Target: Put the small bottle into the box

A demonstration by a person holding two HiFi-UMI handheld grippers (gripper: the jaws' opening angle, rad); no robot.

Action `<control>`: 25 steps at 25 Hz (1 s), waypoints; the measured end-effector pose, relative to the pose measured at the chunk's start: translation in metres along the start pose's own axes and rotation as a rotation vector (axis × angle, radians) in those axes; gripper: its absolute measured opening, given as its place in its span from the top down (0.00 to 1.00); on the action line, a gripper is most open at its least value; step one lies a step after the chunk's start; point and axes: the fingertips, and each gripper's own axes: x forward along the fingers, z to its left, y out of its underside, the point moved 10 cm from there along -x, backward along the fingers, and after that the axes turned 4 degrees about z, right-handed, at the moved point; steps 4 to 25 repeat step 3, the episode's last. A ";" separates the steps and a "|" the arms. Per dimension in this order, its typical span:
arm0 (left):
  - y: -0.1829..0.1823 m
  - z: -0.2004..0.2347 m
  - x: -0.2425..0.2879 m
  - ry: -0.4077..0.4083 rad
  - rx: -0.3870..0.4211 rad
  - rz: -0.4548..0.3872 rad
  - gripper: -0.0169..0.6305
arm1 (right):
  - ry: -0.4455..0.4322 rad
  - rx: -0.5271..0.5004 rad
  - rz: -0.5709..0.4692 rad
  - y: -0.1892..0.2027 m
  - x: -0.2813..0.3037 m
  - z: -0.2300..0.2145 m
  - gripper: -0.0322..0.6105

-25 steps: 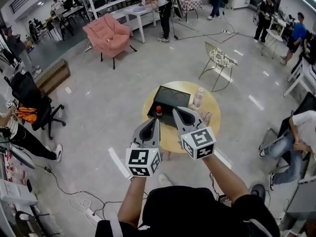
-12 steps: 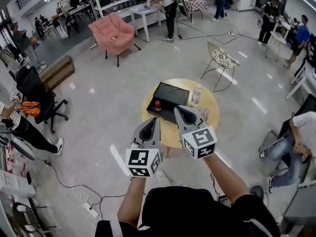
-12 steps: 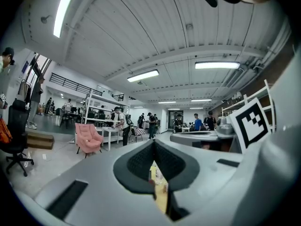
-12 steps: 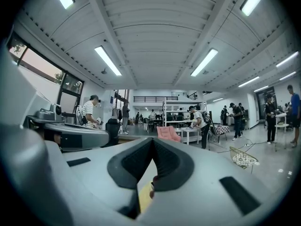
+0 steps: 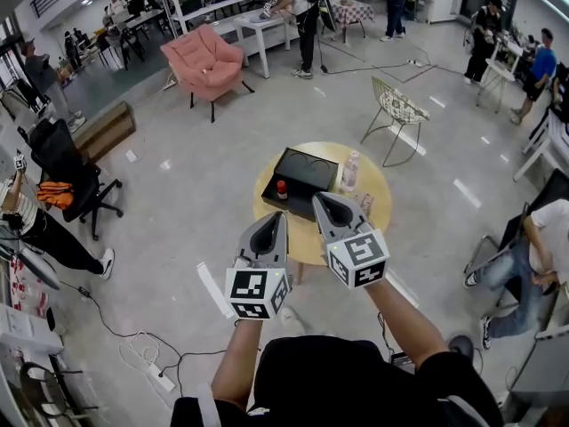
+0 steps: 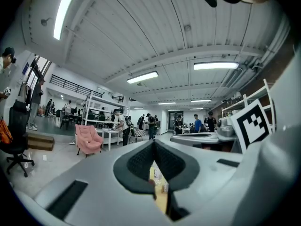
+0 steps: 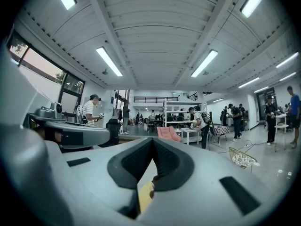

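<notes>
Both my tongs are clenched with nothing in them. The left gripper [image 5: 282, 215] and the right gripper [image 5: 318, 197] have their pads met at the tips, and each gripper view shows only a strip of yellow table through the gap lower down. I hold them level, side by side, well short of anything on the table.

Little has changed over the last second. The round yellow table [image 5: 380, 185] and the room around it have slid slightly in my head view, while the tongs keep their place in front of me. I judge that I am shifting my stance, not reaching.

The things themselves have not stirred. The small red-capped bottle [image 5: 282, 190] stands upright at the left edge of the black box [image 5: 307, 181]. From up here I cannot tell whether it is inside the rim or just beside it. A clear bottle [image 5: 349, 173] stands by the box's right side.

So this could be me coming up to the table, or standing off with the bottle already in the box.
</notes>
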 end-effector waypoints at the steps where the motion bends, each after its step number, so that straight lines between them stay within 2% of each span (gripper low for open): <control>1: 0.000 -0.001 -0.001 -0.001 0.000 0.000 0.96 | 0.001 0.000 0.000 0.000 -0.001 0.000 0.95; 25: 0.000 -0.003 -0.002 -0.002 -0.001 -0.001 0.96 | 0.003 0.000 -0.002 0.001 -0.004 0.000 0.95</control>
